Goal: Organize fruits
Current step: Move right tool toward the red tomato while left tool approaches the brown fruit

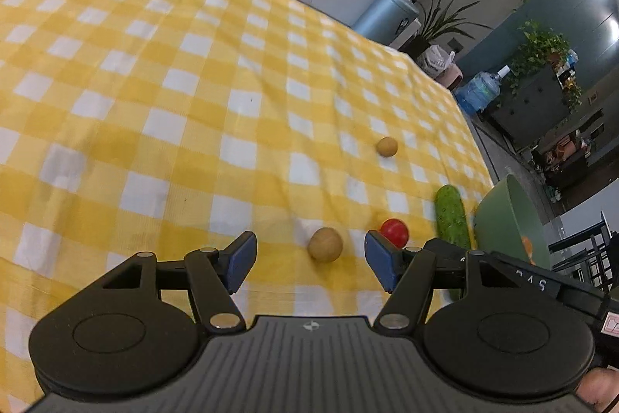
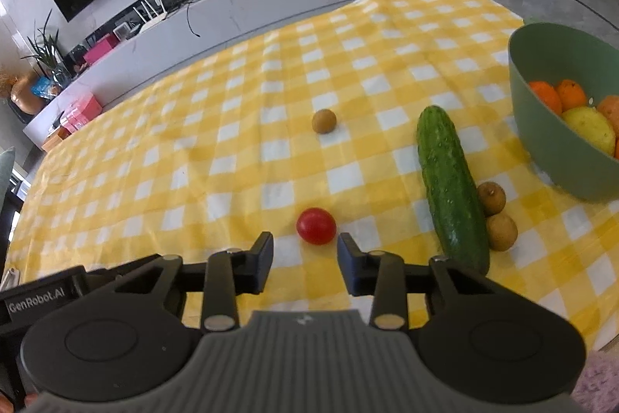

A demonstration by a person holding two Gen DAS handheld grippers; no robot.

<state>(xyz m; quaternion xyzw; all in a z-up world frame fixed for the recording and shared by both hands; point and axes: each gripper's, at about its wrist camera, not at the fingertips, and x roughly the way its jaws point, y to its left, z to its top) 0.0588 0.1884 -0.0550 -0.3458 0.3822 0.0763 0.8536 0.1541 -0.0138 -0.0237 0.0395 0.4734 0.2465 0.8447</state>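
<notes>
My left gripper (image 1: 310,260) is open, with a small tan round fruit (image 1: 325,244) on the cloth just ahead between its fingers. My right gripper (image 2: 305,258) is open, with a red tomato (image 2: 316,225) just ahead of its gap; the tomato also shows in the left wrist view (image 1: 394,232). A cucumber (image 2: 450,188) lies right of the tomato; it also shows in the left wrist view (image 1: 451,217). Two tan fruits (image 2: 491,198) (image 2: 501,232) touch its right side. Another tan fruit (image 2: 324,121) lies farther away, also in the left wrist view (image 1: 387,146).
A green bowl (image 2: 541,138) with oranges and a yellow fruit stands at the right, near the table edge; it also shows in the left wrist view (image 1: 510,219). A yellow checked tablecloth (image 2: 193,142) covers the table. A TV, cabinet and plants stand behind.
</notes>
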